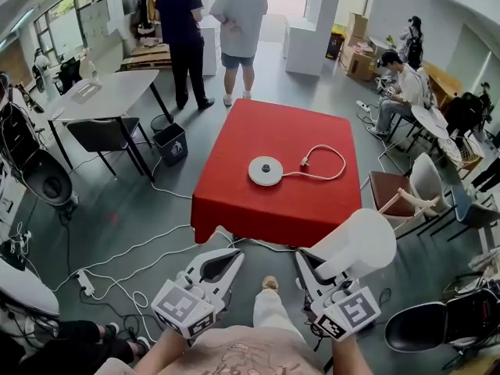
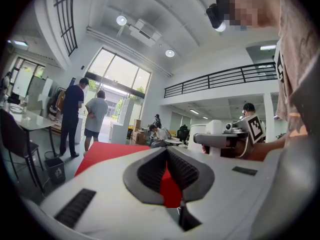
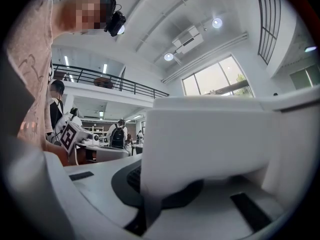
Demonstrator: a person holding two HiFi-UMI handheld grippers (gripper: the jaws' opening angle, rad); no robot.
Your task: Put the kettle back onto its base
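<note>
The round white kettle base (image 1: 266, 170) lies flat in the middle of the red table (image 1: 234, 205), its white cord (image 1: 328, 162) looping off to the right. The white kettle (image 1: 361, 243) hangs in the air off the table's near right corner, with my right gripper (image 1: 308, 266) shut on its handle. In the right gripper view the kettle (image 3: 210, 144) fills most of the picture above the right gripper (image 3: 150, 196). My left gripper (image 1: 237, 255) is shut and holds nothing, just short of the table's near edge. In the left gripper view, the left gripper (image 2: 167, 151) points at the red table (image 2: 107, 151).
Two people (image 1: 211, 30) stand beyond the table's far side. A black bin (image 1: 170, 143) and a grey table (image 1: 109, 92) are to the left, chairs (image 1: 406, 190) and seated people to the right. White cables (image 1: 117, 272) trail over the floor near my feet.
</note>
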